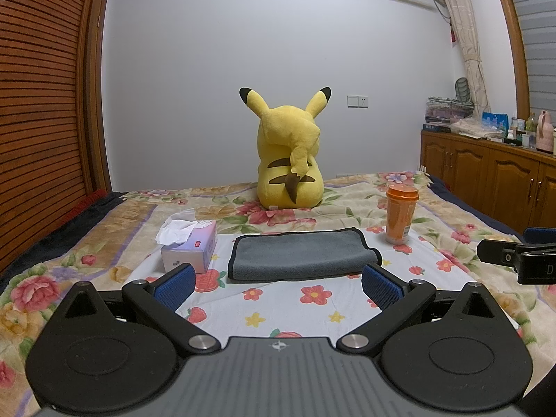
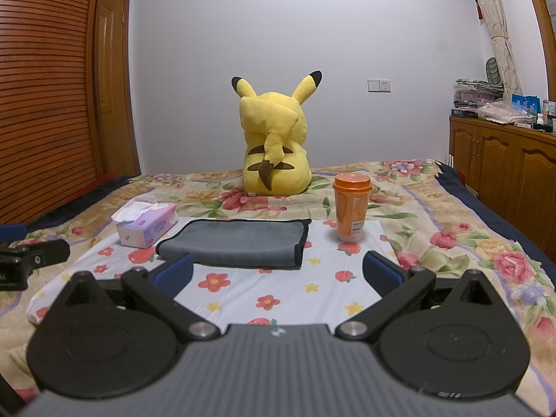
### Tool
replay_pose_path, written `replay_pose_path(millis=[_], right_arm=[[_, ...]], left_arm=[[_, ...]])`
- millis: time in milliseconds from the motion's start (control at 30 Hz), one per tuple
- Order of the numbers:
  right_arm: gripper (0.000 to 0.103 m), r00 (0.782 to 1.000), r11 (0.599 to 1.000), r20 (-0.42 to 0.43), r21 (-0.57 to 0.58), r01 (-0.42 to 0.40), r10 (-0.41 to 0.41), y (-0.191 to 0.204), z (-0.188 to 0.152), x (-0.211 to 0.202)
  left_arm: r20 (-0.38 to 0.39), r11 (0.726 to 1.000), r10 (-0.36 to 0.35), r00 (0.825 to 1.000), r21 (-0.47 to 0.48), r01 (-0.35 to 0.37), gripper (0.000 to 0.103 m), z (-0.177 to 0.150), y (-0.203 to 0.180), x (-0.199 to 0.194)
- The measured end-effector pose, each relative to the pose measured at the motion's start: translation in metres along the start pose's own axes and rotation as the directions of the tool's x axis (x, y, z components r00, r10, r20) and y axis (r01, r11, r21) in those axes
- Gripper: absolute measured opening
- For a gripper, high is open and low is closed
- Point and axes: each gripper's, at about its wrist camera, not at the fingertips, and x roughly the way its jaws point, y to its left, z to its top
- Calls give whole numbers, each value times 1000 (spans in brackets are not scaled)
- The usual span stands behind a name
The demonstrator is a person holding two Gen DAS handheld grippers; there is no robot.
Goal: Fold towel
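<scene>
A grey towel (image 1: pixel 302 253) with a dark hem lies folded flat on the white flowered cloth (image 1: pixel 312 312) on the bed. It also shows in the right wrist view (image 2: pixel 239 241). My left gripper (image 1: pixel 278 286) is open and empty, just short of the towel's near edge. My right gripper (image 2: pixel 278 272) is open and empty, near the towel's near right side. Part of the right gripper (image 1: pixel 514 257) shows at the right edge of the left wrist view. Part of the left gripper (image 2: pixel 27 260) shows at the left edge of the right wrist view.
A tissue box (image 1: pixel 189 248) sits left of the towel, an orange lidded cup (image 1: pixel 399 213) right of it. A yellow plush toy (image 1: pixel 288 153) sits behind. A wooden wardrobe (image 1: pixel 41 104) stands left, a cluttered cabinet (image 1: pixel 486 173) right.
</scene>
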Motion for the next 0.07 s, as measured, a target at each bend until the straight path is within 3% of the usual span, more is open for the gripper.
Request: replay_pose_path(millis=[67], right_arm=[[103,1000,1000,0,-1,0,0,0,0,0]], left_arm=[[1,1000,1,1000,1,-1,103,0,0,0]])
